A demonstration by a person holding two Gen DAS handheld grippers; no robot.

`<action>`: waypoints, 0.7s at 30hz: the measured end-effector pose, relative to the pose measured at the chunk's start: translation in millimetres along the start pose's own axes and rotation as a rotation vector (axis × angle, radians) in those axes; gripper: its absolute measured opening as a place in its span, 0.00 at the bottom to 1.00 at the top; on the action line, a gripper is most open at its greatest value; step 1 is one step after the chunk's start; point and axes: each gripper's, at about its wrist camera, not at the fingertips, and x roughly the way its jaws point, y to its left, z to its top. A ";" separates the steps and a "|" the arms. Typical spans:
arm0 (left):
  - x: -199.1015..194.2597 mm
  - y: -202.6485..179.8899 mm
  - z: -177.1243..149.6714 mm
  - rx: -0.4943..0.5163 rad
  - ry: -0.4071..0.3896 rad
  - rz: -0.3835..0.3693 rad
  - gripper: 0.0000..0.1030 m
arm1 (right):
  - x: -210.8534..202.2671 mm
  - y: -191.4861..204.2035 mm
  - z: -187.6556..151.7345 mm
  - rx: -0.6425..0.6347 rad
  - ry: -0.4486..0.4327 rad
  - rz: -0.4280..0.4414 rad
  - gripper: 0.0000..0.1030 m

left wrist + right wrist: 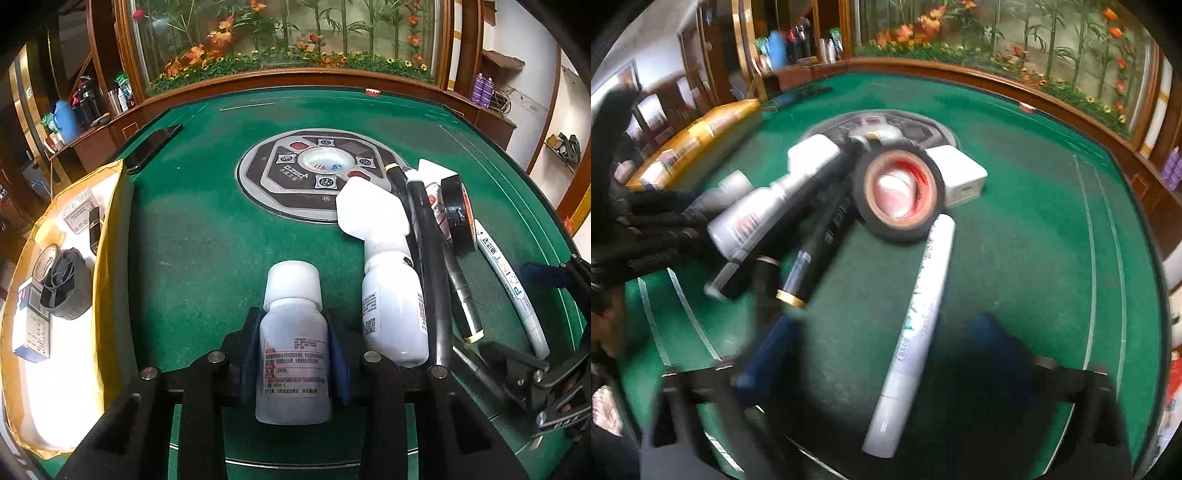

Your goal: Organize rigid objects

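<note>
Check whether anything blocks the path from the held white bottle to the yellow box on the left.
Nothing visible does. The left gripper is clamped on the small white plastic bottle, and only bare green felt table lies between it and the yellow cardboard box.

Left wrist view: low and close over the green table (192, 229), tilted down, facing the wood-framed plant display (288, 37) beyond the far edge. Right wrist view: equally near, tilted down, blurred, aimed the same way from further right. Shared by both: the table's centre panel (317, 170), tape roll (899, 190), white marker (912, 332), display.
</note>
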 end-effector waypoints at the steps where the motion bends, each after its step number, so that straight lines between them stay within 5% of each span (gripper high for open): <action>1: -0.3 0.4 -0.7 -0.003 -0.004 -0.002 0.36 | -0.7 -2.5 -0.3 0.017 -0.002 -0.016 1.00; 5: -0.4 -0.9 -1.6 -0.002 -0.017 0.006 0.36 | -3.6 -19.6 -4.5 0.113 -0.002 -0.087 1.00; 21: -1.4 1.2 -4.4 -0.025 -0.032 0.018 0.47 | -2.3 -17.8 -2.2 0.121 -0.001 -0.093 1.00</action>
